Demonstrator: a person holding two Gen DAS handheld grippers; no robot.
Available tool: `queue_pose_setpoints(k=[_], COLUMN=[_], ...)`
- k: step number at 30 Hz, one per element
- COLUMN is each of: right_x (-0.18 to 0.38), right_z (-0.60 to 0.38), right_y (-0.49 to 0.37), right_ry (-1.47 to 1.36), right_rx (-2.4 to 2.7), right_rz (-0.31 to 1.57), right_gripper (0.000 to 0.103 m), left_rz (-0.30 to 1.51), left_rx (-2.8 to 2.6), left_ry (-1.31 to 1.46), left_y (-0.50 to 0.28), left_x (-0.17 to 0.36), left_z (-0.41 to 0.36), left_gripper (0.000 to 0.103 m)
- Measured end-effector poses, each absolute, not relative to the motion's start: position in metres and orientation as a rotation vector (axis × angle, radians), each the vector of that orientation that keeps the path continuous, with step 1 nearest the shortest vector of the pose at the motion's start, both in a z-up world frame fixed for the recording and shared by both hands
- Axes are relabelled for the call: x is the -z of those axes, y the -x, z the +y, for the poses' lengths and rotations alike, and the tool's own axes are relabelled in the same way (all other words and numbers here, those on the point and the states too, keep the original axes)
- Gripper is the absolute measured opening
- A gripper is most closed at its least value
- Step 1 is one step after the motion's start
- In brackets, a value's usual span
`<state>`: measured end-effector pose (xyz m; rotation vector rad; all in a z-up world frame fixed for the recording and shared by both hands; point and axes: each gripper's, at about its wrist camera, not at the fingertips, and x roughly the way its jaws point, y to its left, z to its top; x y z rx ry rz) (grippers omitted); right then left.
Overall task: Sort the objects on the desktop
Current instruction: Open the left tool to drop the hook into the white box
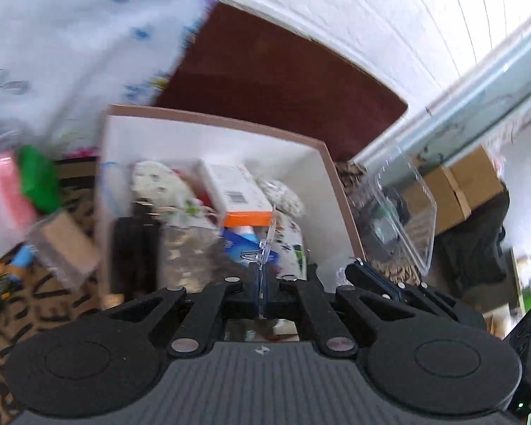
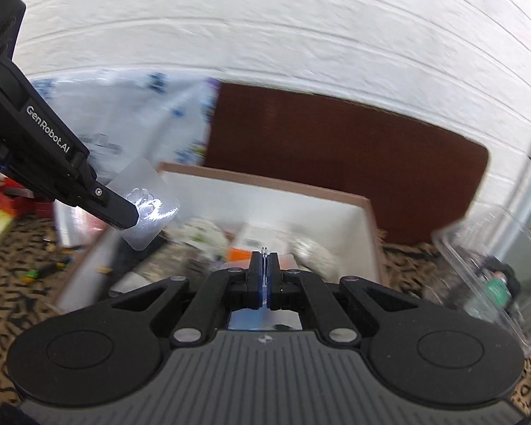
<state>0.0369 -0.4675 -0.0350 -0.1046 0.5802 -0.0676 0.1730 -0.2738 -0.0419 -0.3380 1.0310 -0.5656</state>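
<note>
My left gripper [image 1: 262, 283] is shut on a small clear plastic packet [image 1: 267, 244], held edge-on above the open white box [image 1: 209, 134]. In the right wrist view the same packet [image 2: 148, 205] shows as a clear square with a bubbled middle, pinched by the left gripper [image 2: 125, 217]. My right gripper [image 2: 264, 265] is shut on a thin clear item with a wire clip [image 2: 264, 249] at its tip, over the box [image 2: 301, 205]. The box holds an orange and white carton [image 1: 237, 194], wrapped packets and a dark bottle [image 1: 134, 241].
A clear plastic clamshell container [image 1: 400, 212] stands right of the box, also in the right wrist view [image 2: 495, 276]. A dark red board [image 2: 336, 163] leans on the white wall. White plastic bags [image 1: 70, 53], cardboard boxes [image 1: 456, 184] and small items lie on the patterned cloth [image 2: 17, 276].
</note>
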Motion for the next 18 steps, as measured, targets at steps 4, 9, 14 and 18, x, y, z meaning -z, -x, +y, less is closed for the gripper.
queue_pose_setpoints(k=[4, 9, 14, 18], right_x=[0.051, 0.07, 0.076, 0.076], right_z=[-0.491, -0.499, -0.495, -0.488], right_y=[-0.045, -0.054, -0.052, -0.054], right_ry=[0.074, 0.058, 0.041, 0.028], right_rx=[0.094, 0.076, 0.083, 0.091], right_rz=[0.63, 0.709, 0.686, 0.693], right_gripper=[0.0, 0.049, 0.076, 0.082], left_rz=[1.07, 1.126, 1.132, 1.131], left_rx=[0.591, 0.575, 0.566, 0.525], left_ry=[0.306, 0.272, 0.227, 0.232], left_y=[-0.189, -0.195, -0.19, -0.188], left_x=[0.055, 0.068, 0.071, 0.074], left_z=[-0.304, -0.319, -0.318, -0.309], left_gripper=[0.0, 0.088, 0.093, 0.099])
